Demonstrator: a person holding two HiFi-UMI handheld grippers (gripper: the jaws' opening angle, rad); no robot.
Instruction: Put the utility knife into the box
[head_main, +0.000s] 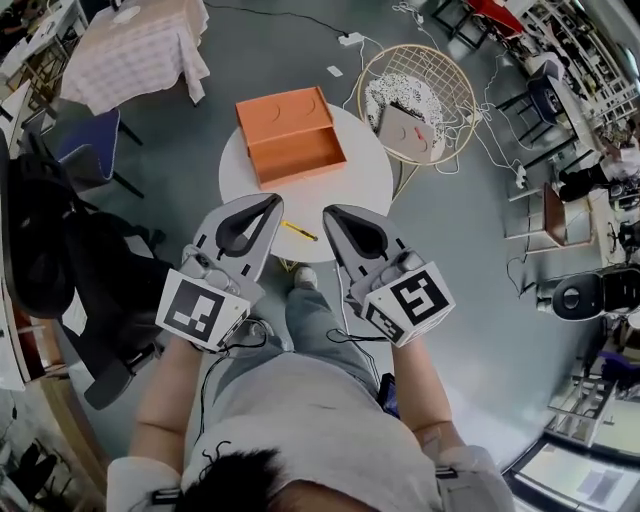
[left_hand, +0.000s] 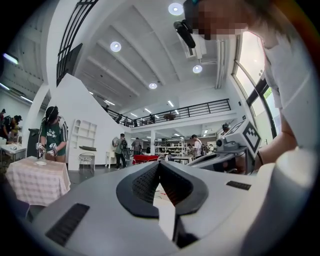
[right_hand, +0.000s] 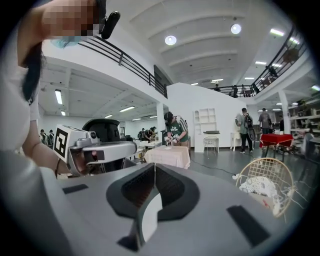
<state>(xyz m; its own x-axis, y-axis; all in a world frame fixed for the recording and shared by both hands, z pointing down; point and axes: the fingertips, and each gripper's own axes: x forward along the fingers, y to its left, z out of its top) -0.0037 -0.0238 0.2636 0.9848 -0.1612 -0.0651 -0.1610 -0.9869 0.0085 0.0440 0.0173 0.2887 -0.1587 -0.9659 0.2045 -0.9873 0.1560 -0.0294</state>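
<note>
Head view shows the slim yellow utility knife (head_main: 299, 231) on the round white tabletop (head_main: 370, 180), lying between the tips of the left hand-held gripper (head_main: 274, 200) and right hand-held gripper (head_main: 329, 213). Both are pressed together and empty. With the open orange rectangular box (head_main: 290, 135) farther beyond their tips, a descent with the jaws unspread would likely nudge the thin knife off the tabletop's near edge.

Head view: overhead, facing down at the table (head_main: 368, 188).
Left gripper view: level, right gripper (left_hand: 192, 160) at right.
Right gripper view: level, left gripper (right_hand: 133, 147) at left.
</note>
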